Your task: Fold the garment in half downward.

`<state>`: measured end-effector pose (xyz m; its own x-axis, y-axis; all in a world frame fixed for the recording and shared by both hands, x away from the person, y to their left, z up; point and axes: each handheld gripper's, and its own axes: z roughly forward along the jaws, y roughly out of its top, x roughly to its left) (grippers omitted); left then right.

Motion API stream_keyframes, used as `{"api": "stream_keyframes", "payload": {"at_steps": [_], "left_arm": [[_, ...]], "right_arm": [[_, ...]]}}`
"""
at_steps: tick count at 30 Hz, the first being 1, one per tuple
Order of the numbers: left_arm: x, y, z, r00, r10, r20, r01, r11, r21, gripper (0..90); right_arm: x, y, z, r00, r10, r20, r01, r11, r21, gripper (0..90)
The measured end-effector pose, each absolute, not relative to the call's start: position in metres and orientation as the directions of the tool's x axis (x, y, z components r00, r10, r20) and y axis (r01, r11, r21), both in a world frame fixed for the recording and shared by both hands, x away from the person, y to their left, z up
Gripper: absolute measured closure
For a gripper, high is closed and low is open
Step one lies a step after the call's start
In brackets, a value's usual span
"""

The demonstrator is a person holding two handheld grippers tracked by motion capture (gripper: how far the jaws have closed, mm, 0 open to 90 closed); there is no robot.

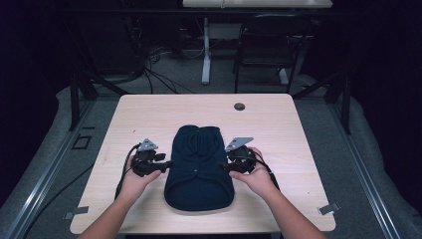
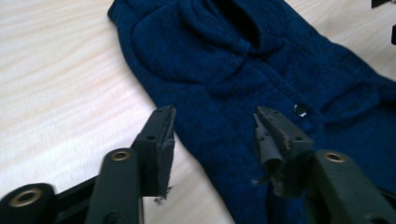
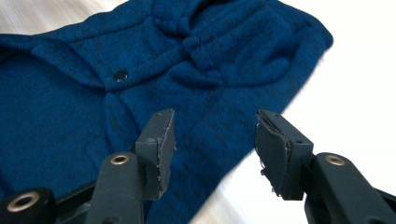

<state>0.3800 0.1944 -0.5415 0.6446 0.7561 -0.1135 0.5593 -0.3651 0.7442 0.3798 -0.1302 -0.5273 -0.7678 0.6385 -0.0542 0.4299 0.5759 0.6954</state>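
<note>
Dark blue knit garment [image 1: 199, 169] before me, folded into compact oblong, flat on table centre. Collar end far from me, rounded fold near. Small dark button [image 2: 300, 110] on front, fastened.

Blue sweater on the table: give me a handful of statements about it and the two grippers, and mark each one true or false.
1. The blue sweater lies folded on the table. True.
2. The left gripper is clamped on a sleeve. False: its jaws stand open, with nothing pinched between the pads.
3. The right gripper is open over the sweater's edge. True.
4. A dark button shows on the sweater's front. True.
5. Both grippers sit on the same side of the sweater. False: in the high view one is at each side of it.
6. The sweater hangs off the table's near edge. False: it lies wholly on the tabletop.
</note>
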Motion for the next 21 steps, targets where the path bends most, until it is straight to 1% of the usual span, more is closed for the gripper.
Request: {"api": "stream_keyframes", "payload": {"at_steps": [2,5,6,7,9,10,14,16,18,19,21], "left_arm": [[0.388,0.185,-0.538,0.666,0.743,-0.063,0.532,-0.414,0.738,55.9],[0.398,0.177,-0.537,0.682,0.730,-0.046,0.522,-0.441,0.730,58.3],[0.402,0.174,-0.537,0.685,0.727,-0.045,0.518,-0.442,0.732,59.8],[0.402,0.174,-0.537,0.685,0.727,-0.045,0.518,-0.442,0.732,60.9],[0.408,0.170,-0.539,0.697,0.715,-0.055,0.519,-0.450,0.726,61.8],[0.413,0.167,-0.543,0.696,0.717,-0.049,0.520,-0.455,0.723,65.4],[0.423,0.163,-0.554,0.694,0.718,-0.045,0.535,-0.474,0.700,67.8],[0.424,0.162,-0.557,0.695,0.718,-0.039,0.535,-0.480,0.695,69.6],[0.428,0.162,-0.563,0.696,0.717,-0.027,0.543,-0.501,0.674,70.4],[0.429,0.161,-0.567,0.702,0.711,-0.028,0.547,-0.514,0.661,70.7],[0.430,0.162,-0.568,0.710,0.703,-0.032,0.543,-0.518,0.661,71.5]], "right_arm": [[0.384,-0.125,-0.527,-0.770,0.635,-0.061,0.426,0.584,0.691,48.4],[0.392,-0.120,-0.528,-0.773,0.632,-0.057,0.434,0.592,0.678,55.5],[0.395,-0.118,-0.529,-0.774,0.629,-0.070,0.431,0.604,0.670,59.5],[0.395,-0.118,-0.529,-0.774,0.629,-0.070,0.431,0.604,0.670,59.5],[0.401,-0.116,-0.531,-0.781,0.621,-0.059,0.434,0.610,0.663,63.8],[0.406,-0.113,-0.534,-0.783,0.619,-0.061,0.434,0.614,0.659,67.2],[0.418,-0.104,-0.543,-0.788,0.604,-0.118,0.416,0.665,0.621,68.7],[0.421,-0.103,-0.545,-0.787,0.605,-0.123,0.417,0.668,0.616,69.4],[0.427,-0.101,-0.552,-0.770,0.622,-0.144,0.425,0.668,0.611,74.1],[0.429,-0.101,-0.555,-0.773,0.620,-0.136,0.433,0.672,0.600,74.9],[0.430,-0.101,-0.560,-0.781,0.604,-0.156,0.426,0.700,0.573,76.2]]}}
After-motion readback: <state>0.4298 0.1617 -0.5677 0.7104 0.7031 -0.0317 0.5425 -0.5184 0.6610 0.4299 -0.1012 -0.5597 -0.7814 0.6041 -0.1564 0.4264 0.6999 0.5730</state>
